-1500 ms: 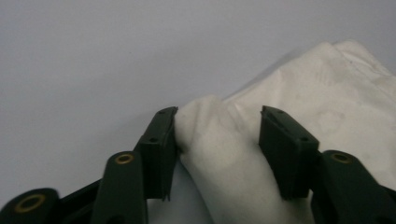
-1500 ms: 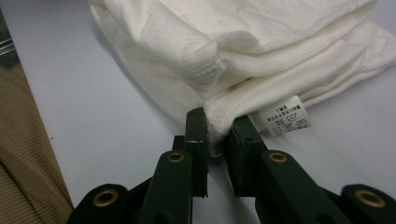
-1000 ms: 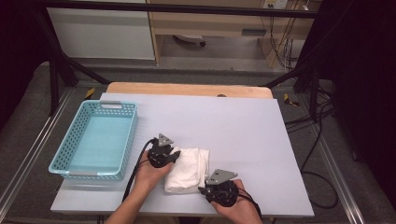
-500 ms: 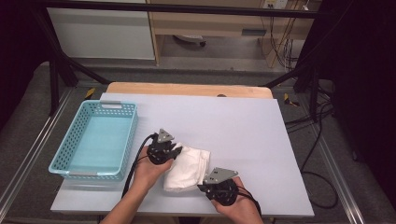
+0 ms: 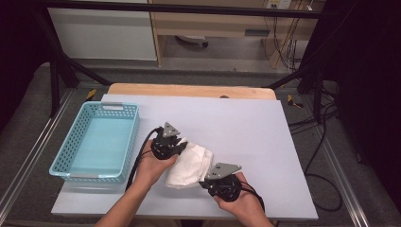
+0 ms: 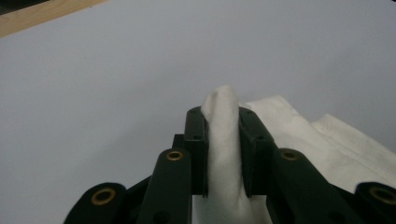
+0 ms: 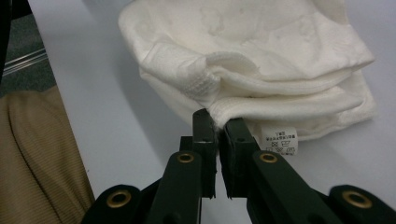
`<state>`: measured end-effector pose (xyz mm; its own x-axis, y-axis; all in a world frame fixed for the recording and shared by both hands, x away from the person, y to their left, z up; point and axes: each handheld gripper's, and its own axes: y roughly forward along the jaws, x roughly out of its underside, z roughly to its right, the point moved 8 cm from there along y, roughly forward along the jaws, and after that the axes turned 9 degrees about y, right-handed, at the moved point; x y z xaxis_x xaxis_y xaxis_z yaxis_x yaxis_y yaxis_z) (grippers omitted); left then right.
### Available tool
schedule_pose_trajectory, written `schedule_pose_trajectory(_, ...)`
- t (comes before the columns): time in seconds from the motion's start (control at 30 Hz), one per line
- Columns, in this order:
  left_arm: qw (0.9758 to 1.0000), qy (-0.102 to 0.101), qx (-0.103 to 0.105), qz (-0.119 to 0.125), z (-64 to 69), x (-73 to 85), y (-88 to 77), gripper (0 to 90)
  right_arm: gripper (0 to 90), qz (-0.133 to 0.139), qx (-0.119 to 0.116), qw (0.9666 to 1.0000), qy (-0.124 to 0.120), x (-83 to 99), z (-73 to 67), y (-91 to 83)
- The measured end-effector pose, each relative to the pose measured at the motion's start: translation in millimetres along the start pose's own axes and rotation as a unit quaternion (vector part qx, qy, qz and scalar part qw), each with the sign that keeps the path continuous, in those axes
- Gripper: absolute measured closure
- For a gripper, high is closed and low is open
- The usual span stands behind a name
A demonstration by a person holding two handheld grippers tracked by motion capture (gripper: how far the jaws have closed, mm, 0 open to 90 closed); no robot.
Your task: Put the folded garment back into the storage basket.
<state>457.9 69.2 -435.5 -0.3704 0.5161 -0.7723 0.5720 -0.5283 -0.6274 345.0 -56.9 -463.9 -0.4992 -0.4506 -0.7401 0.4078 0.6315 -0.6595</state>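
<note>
White towel (image 5: 189,165) lay bunched on desk (image 5: 265,142) beside blue basket (image 5: 75,146). Left gripper (image 6: 223,140) and right gripper (image 7: 219,122) fingers clamped on opposite edges. Lift stage; next probably carry toward basket, keeping both grips.

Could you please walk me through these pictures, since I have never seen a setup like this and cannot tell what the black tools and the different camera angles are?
No robot arm is at work here: a person sits at a white table and holds a hand-operated tool with two black jaws in each hand. The high view looks down from above, with the forearms coming in from the bottom. There the left gripper and the right gripper sit at opposite ends of a folded white cloth. The other two pictures come from small cameras riding on the tools, looking along their jaws. In the left gripper view the jaws pinch a raised fold of the cloth; in the right gripper view they clamp a hemmed edge near a care label. A light blue basket stands at the table's left.
</note>
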Motion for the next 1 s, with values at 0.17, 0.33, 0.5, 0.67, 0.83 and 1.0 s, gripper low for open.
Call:
schedule_pose_trajectory(0.17, 1.0000, 0.007, -0.004, 0.001, -2.6, -7.6, -3.9, 76.2, 85.9, 0.003, -0.006, 1.0000, 0.003, -6.4, 1.5, -0.4)
schedule_pose_trajectory(0.33, 0.9999, 0.011, -0.005, 0.002, -5.4, -14.6, -7.3, 76.3, 86.0, 0.004, -0.013, 0.9999, 0.011, -8.7, 3.5, 2.8)
schedule_pose_trajectory(0.5, 0.9997, 0.021, -0.010, 0.008, -7.0, -25.2, -12.4, 76.3, 86.1, 0.006, -0.014, 0.9998, 0.009, -15.0, 4.3, 1.2)
schedule_pose_trajectory(0.67, 0.9994, 0.028, -0.016, 0.009, -11.5, -34.1, -17.2, 76.3, 86.1, 0.010, -0.017, 0.9998, 0.009, -23.7, 7.0, -1.0)
schedule_pose_trajectory(0.83, 0.9990, 0.039, -0.021, 0.012, -15.9, -41.3, -21.6, 76.3, 86.1, 0.010, -0.022, 0.9997, 0.010, -31.9, 9.5, -0.7)
schedule_pose_trajectory(1.0, 0.9989, 0.037, -0.026, 0.015, -21.6, -45.2, -24.1, 76.3, 86.1, 0.010, -0.025, 0.9996, 0.007, -39.0, 11.2, 2.2)
